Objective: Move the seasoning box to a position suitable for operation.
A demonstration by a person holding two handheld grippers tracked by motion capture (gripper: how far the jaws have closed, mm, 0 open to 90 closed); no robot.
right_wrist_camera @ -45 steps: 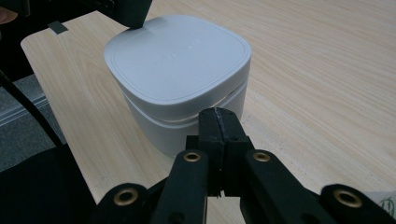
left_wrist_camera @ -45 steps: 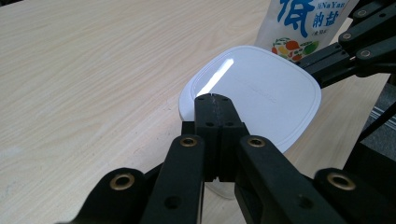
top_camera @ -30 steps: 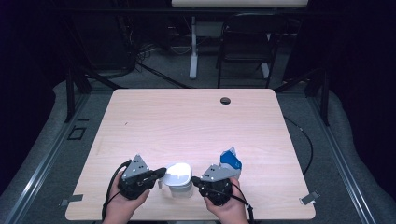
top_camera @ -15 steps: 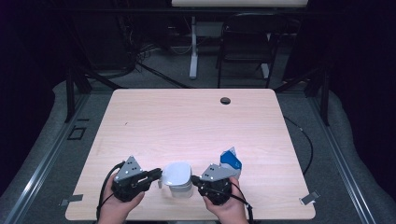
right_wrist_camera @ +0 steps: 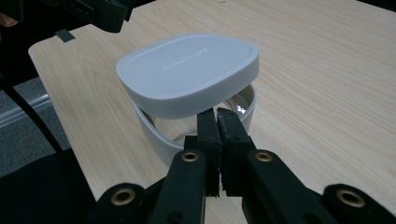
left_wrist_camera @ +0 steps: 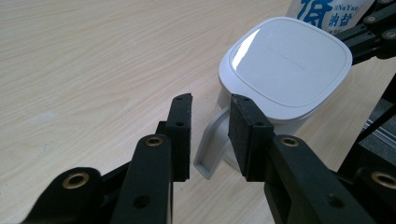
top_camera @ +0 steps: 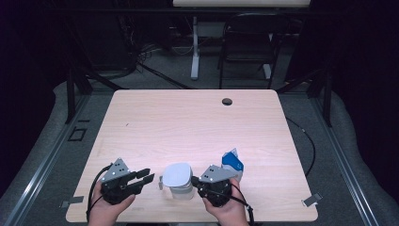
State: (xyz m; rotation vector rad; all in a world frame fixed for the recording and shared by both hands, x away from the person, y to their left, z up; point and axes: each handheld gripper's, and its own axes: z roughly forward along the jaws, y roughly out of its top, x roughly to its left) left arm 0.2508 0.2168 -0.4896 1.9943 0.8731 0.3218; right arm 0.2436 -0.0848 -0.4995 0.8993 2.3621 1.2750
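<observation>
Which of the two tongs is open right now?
The left tongs: their jaws have just been opening and stand apart beside the white container's handle, touching nothing. The right tongs are shut at its rim.

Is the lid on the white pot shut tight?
No. The lid sits lifted and askew over the white pot, with a gap showing inside near the right tool.

Room around my pale wooden table [top_camera: 197, 122] dim, floor and far edges nearly black. Tabletop evenly lit from above, shadows soft. High view coarse, slightly blurred. Glare patch on white rounded plastic lid [left_wrist_camera: 286, 65] in left gripper view. My black near jaws soft, out of focus.
</observation>
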